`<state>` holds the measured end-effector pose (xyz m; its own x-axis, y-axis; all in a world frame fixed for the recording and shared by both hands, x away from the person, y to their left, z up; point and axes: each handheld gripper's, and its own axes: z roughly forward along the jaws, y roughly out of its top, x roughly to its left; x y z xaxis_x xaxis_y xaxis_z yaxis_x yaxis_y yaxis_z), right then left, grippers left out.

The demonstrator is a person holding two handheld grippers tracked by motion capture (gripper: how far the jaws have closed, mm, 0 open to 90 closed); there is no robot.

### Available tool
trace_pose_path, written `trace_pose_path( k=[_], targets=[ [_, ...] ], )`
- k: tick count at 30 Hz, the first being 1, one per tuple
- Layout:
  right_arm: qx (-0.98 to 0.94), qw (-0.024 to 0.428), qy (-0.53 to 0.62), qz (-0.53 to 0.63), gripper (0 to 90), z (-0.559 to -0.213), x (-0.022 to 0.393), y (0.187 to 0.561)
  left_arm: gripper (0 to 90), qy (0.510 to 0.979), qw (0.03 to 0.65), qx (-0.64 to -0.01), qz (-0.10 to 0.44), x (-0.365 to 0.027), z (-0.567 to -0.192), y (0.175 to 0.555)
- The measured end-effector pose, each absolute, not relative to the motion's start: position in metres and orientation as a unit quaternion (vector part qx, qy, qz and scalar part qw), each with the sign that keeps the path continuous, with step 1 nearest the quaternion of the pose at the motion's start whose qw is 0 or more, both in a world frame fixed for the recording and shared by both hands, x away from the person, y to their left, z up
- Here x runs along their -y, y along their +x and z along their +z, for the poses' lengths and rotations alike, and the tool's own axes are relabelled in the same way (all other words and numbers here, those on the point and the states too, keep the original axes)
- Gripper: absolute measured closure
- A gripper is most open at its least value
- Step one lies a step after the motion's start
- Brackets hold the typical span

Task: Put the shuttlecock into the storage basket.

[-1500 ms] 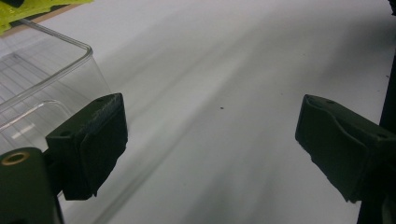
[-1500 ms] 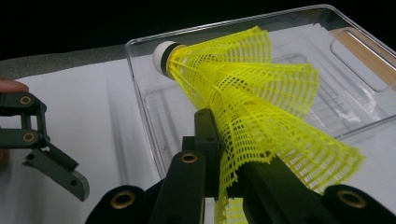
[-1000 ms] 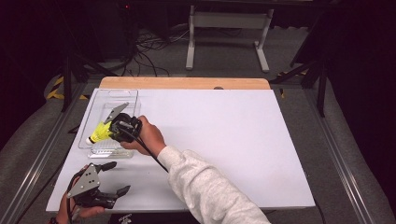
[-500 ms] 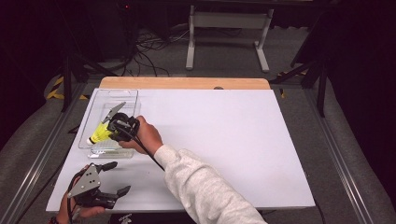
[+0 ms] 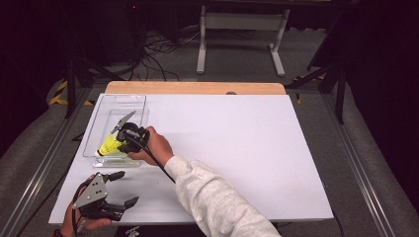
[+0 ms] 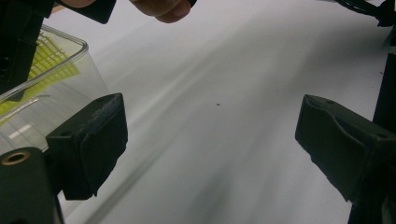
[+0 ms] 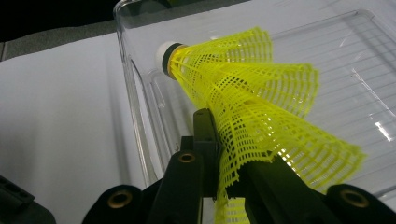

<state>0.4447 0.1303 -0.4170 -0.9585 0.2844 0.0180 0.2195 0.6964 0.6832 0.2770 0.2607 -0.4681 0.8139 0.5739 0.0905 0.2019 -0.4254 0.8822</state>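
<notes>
Now the right tool (image 5: pixel 127 136) pinches the yellow shuttlecock (image 7: pixel 252 98) by its mesh skirt, holding it over the near end of the clear tray (image 5: pixel 141 101). Lower it well inside the tray's wall before easing the grip. Near the tray, the left tool (image 5: pixel 112 193) waits wide open, empty.

Shuttlecock (image 7: pixel 261 98): yellow mesh skirt, white cork tip. Container (image 5: pixel 129 101): clear plastic. Table sheet (image 5: pixel 247 143): white. Sleeve (image 5: pixel 217 202): light grey.

A yellow mesh shuttlecock (image 7: pixel 252 93), white cork tip up-left, hangs tilted over the clear tray (image 7: pixel 140 121).
</notes>
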Motion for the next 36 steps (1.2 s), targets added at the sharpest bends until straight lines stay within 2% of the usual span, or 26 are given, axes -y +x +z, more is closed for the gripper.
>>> trace_pose_path(
  k=[8,10,11,12,14,17,36],
  targets=[
    [-0.921,0.042,0.140,0.361,83.3,-0.420,-0.131,0.443,10.3,0.823,0.480,-0.235,0.193,-0.261,-0.468,0.277],
    [-0.920,0.042,0.143,0.362,79.9,-0.420,-0.131,0.443,10.4,0.823,0.480,-0.237,0.191,-0.260,-0.469,0.277],
    [-0.920,0.045,0.149,0.361,73.4,-0.420,-0.130,0.444,10.4,0.823,0.480,-0.236,0.191,-0.260,-0.468,0.277],
    [-0.919,0.046,0.152,0.362,70.9,-0.420,-0.129,0.444,10.4,0.823,0.481,-0.236,0.191,-0.260,-0.469,0.277],
    [-0.918,0.042,0.156,0.363,70.7,-0.420,-0.127,0.444,10.4,0.823,0.479,-0.235,0.193,-0.260,-0.469,0.278],
    [-0.912,0.039,0.165,0.374,65.7,-0.419,-0.121,0.443,10.4,0.824,0.478,-0.235,0.192,-0.260,-0.469,0.278],
    [-0.901,0.084,0.153,0.398,61.3,-0.398,-0.089,0.428,10.4,0.826,0.474,-0.234,0.195,-0.258,-0.468,0.279]
  ],
)
